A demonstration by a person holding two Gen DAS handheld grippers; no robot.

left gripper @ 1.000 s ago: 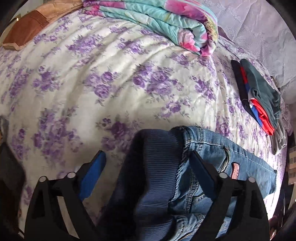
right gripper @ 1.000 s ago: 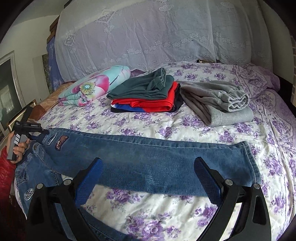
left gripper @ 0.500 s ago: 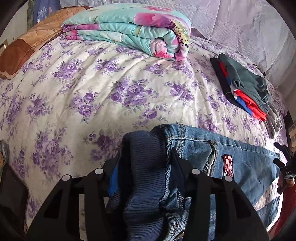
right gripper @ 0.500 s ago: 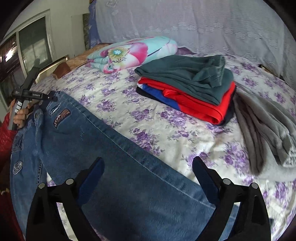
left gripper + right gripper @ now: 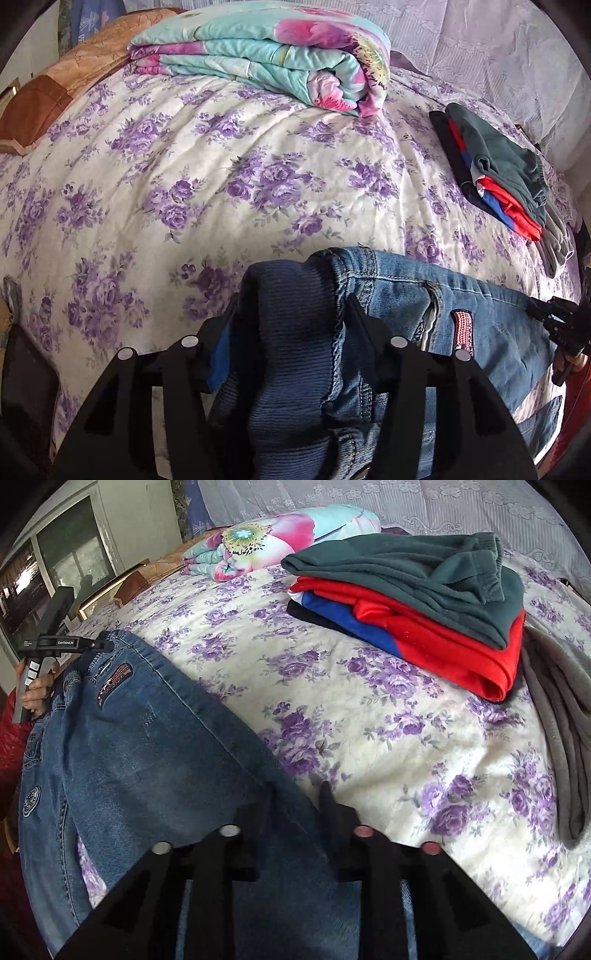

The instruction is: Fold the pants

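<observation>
Blue jeans [image 5: 147, 746] lie stretched across the purple-flowered bedspread [image 5: 221, 166]. In the left wrist view their ribbed dark-blue waistband [image 5: 291, 350] is bunched between the pads of my left gripper [image 5: 291, 306]. The pads press on it while the jaws are opening slightly. My right gripper [image 5: 295, 794] is shut on the far edge of a denim leg, low over the bed. The right wrist view also shows the left gripper [image 5: 62, 642] at the waist end, held by a hand. The right gripper [image 5: 554, 314] shows at the right edge of the left wrist view.
A folded floral quilt [image 5: 277, 62] lies at the head of the bed beside a brown pillow [image 5: 55, 92]. A stack of folded green, red and blue clothes [image 5: 424, 602] and a grey garment [image 5: 561, 709] sit beyond the jeans. A window [image 5: 55, 572] is at the left.
My left jaws went from wide open to closed on the waistband. My right gripper swung down toward the jeans leg and closed on its edge.
</observation>
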